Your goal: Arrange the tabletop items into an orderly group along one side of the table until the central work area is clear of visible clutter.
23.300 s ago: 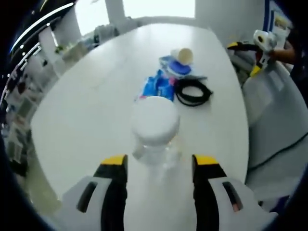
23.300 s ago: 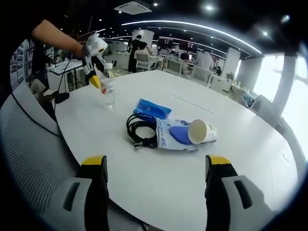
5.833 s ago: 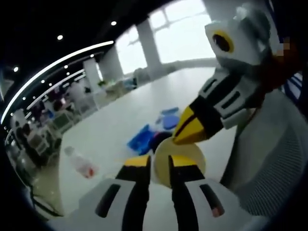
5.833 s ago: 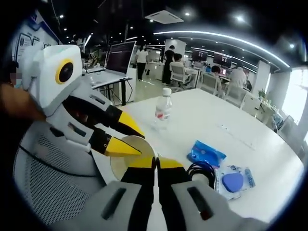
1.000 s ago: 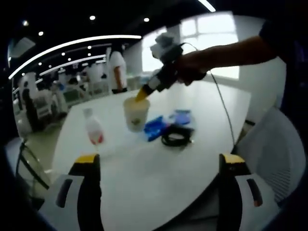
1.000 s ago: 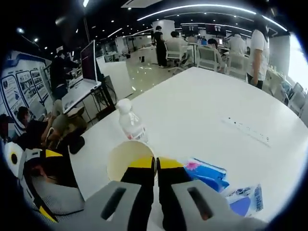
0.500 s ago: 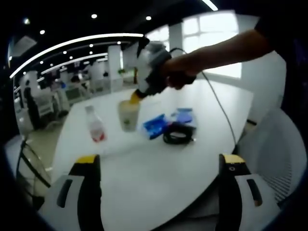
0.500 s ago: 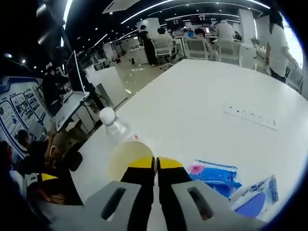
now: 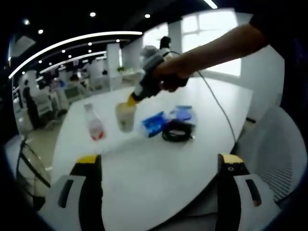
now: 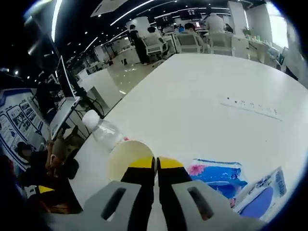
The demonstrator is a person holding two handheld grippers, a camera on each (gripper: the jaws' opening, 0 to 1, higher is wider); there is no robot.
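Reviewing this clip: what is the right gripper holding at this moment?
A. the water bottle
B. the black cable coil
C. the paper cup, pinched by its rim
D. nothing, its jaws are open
C. In the right gripper view the right gripper has its jaws closed on the rim of the paper cup, and the left gripper view shows that cup hanging from it above the table.

Dim hall, glaring windows [image 9: 219,43] upper right.
Soft motion blur throughout (worst centrally), ceiling light strips [image 10: 120,17] bowed by fisheye.

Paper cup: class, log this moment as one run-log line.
right gripper: shut on paper cup rim | left gripper: open, empty | cup beside water bottle, upright
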